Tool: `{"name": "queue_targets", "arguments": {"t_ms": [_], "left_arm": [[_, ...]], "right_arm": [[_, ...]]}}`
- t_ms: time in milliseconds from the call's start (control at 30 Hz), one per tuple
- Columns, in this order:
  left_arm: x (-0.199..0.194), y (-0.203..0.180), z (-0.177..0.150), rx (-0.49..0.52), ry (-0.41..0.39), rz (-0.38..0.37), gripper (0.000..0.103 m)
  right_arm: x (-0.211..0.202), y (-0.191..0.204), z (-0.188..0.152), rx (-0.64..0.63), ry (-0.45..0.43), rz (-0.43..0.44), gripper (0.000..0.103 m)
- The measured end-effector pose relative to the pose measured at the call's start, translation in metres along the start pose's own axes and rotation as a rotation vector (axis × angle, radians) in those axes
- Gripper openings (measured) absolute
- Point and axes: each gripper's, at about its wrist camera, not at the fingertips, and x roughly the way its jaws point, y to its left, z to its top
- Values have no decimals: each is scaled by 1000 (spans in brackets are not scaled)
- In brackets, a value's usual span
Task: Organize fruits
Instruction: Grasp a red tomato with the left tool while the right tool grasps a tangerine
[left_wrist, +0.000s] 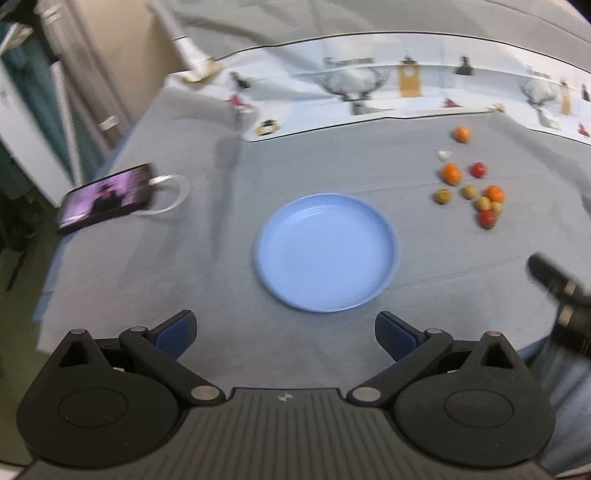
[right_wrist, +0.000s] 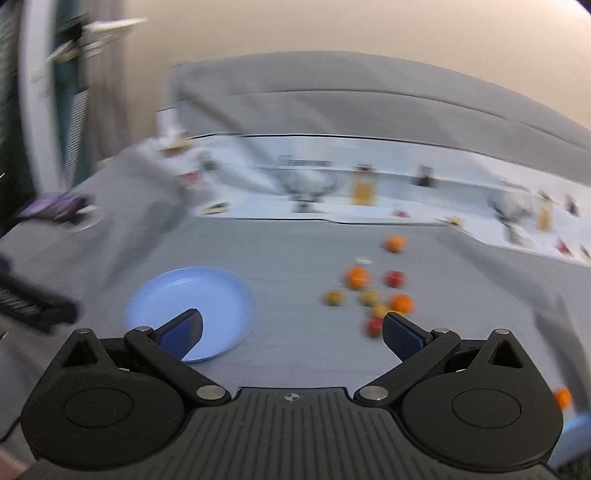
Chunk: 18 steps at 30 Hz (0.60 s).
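Fruits, small round orange, red and olive-green ones (left_wrist: 471, 188), lie clustered at two o'clock from the empty round blue plastic plate (left_wrist: 280, 280). Both the left gripper (left_wrist: 284, 332) and the right gripper (right_wrist: 291, 330) are spread, empty. Picking seems unstarted, though blur hinders; next, the right gripper reaches the nearest red fruit (right_wrist: 373, 325).

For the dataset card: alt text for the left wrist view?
Open left gripper above a gray-clothed table, an empty blue plate just ahead. Small orange, red and green fruits lie scattered far right; a lit phone sits left.

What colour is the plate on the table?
Light blue. The plate shows best in the left wrist view, plain and empty on the grey cloth.
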Motion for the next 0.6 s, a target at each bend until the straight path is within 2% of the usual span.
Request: {"name": "queue_targets", "arguments": {"t_ms": [133, 300, 400, 500, 600], "left_arm": [[15, -44, 18, 75, 17, -64, 103], [48, -114, 46, 127, 28, -162, 103], [80, -158, 60, 174, 34, -156, 103], [118, -195, 73, 193, 59, -189, 103], [154, -225, 86, 205, 88, -207, 103]], "right_arm": [[9, -87, -14, 194, 40, -143, 103], [21, -185, -49, 385, 115, -320, 103], [37, -239, -73, 487, 165, -392, 102], [60, -285, -100, 583, 234, -442, 101], [80, -307, -114, 615, 268, -476, 97]]}}
